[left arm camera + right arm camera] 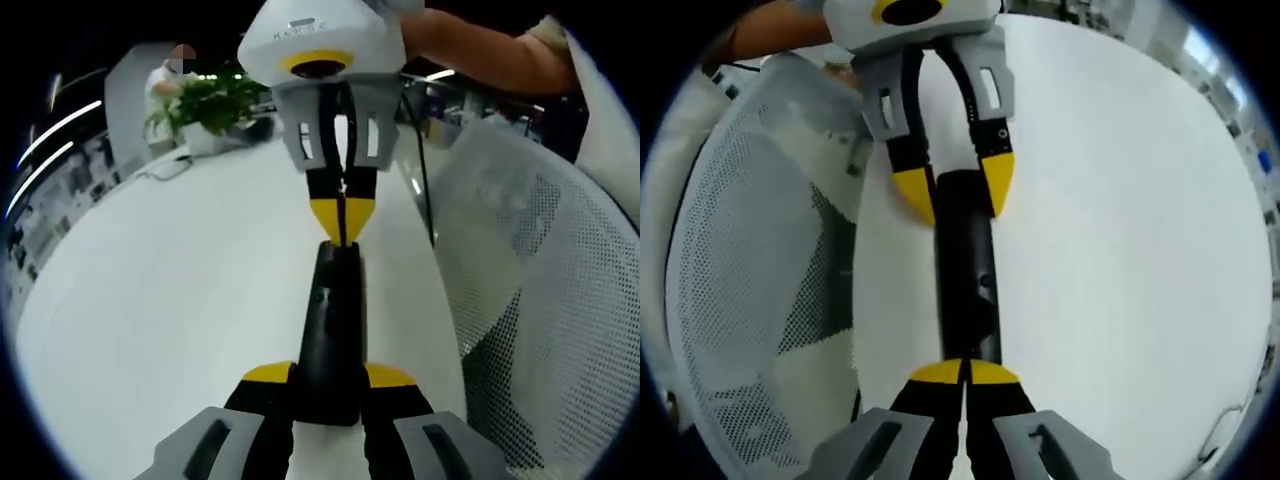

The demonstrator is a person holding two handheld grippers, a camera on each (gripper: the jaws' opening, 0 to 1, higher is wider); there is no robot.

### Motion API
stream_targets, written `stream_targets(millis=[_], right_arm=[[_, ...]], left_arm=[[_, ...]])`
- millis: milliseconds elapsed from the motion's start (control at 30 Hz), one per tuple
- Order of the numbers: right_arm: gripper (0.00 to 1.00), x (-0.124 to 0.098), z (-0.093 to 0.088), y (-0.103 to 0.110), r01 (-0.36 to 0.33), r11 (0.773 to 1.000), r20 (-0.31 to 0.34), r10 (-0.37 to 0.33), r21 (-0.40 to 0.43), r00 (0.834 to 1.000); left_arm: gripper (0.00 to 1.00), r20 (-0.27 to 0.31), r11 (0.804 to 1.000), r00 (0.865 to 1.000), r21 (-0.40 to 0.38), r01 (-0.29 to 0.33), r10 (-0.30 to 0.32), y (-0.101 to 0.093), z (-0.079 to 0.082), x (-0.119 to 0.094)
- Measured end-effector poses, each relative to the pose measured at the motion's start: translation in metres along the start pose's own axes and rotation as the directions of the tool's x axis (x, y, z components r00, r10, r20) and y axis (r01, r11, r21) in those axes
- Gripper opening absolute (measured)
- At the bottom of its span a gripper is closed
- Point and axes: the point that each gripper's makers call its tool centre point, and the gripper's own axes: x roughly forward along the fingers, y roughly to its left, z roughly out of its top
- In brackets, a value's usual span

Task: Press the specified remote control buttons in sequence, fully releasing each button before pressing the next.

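Two claws on one slim black plastic remote [330, 340] near the white bench's [180, 320] edge: left claw [330, 378] grips it, right claw [965, 372] clenched, tips pressing. Off-centre push could twist the remote loose.

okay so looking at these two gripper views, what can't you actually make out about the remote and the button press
- Button labels on the remote: too small and dark in the right gripper view.
- The remote's button face, left gripper view: seen edge-on and blurred.
- Contact point: the right gripper's closed tips cover the remote's near end, so the button beneath is hidden.
- Whether the left gripper truly clamps the remote or just flanks it.
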Motion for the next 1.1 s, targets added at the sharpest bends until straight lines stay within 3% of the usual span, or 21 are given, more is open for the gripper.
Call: stream_targets(millis=[367, 1100], right_arm=[[0.00, -0.020, 0.007, -0.005, 0.032, 0.999, 0.020, -0.032, -0.013, 0.999], [0.00, -0.021, 0.021, -0.003, 0.022, 0.998, 0.004, -0.022, -0.061, 1.000]], left_arm=[[0.24, 0.007, 1.000, 1.000, -0.001, 0.004, -0.004, 0.000, 0.000, 0.000], [0.24, 0.015, 1.000, 1.000, -0.001, 0.004, -0.004, 0.001, 0.000, 0.000]])
